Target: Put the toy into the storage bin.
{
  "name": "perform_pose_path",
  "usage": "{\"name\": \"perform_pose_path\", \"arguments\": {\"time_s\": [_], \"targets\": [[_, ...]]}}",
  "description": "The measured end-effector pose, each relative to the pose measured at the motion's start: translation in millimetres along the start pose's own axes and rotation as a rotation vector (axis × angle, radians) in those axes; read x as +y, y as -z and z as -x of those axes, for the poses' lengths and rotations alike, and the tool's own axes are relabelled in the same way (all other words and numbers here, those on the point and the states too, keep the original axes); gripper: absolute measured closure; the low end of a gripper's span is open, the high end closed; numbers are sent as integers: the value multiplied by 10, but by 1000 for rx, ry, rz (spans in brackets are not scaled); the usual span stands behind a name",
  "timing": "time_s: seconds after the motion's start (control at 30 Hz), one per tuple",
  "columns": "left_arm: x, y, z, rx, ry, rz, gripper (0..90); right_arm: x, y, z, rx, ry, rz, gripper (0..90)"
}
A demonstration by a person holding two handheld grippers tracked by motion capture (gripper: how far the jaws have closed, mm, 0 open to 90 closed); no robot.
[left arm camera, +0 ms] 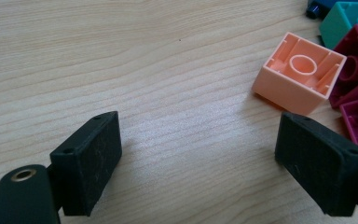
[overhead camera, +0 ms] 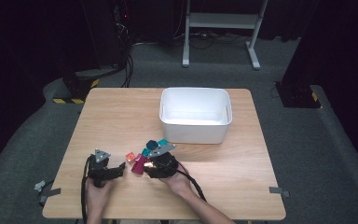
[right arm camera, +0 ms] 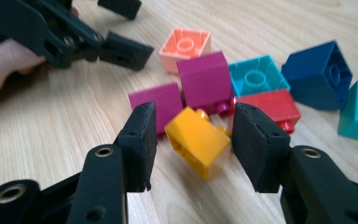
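A pale wooden table (overhead camera: 121, 116) carries a white bin (overhead camera: 195, 133) at its far side, with a cluster of bricks near the bin's front wall. There the right gripper (right arm camera: 193, 140) has its jaws spread around a tilted yellow brick (right arm camera: 197, 142), not visibly pressing it. Just beside the cluster, the left gripper (left arm camera: 198, 163) holds its jaws wide apart over bare wood, a peach brick (left arm camera: 298, 72) near one jaw.

Light wood-grain table (overhead camera: 121, 116) carries a white bin (overhead camera: 195, 115) toward the far side and, just nearer, a tight cluster of toy bricks (right arm camera: 242, 88): magenta, peach, teal, blue, red, yellow.
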State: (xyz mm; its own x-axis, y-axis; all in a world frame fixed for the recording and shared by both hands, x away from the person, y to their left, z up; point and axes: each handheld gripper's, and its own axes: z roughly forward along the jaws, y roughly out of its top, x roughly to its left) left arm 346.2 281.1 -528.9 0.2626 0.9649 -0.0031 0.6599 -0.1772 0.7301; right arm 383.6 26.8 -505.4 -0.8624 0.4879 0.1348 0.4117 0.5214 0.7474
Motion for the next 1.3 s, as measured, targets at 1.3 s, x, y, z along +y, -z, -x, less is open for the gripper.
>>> {"name": "perform_pose_path", "arguments": {"time_s": [1.3], "targets": [[0,0,0,0,0,0,148,-96,-115,-4,-43,42,-23,555]]}}
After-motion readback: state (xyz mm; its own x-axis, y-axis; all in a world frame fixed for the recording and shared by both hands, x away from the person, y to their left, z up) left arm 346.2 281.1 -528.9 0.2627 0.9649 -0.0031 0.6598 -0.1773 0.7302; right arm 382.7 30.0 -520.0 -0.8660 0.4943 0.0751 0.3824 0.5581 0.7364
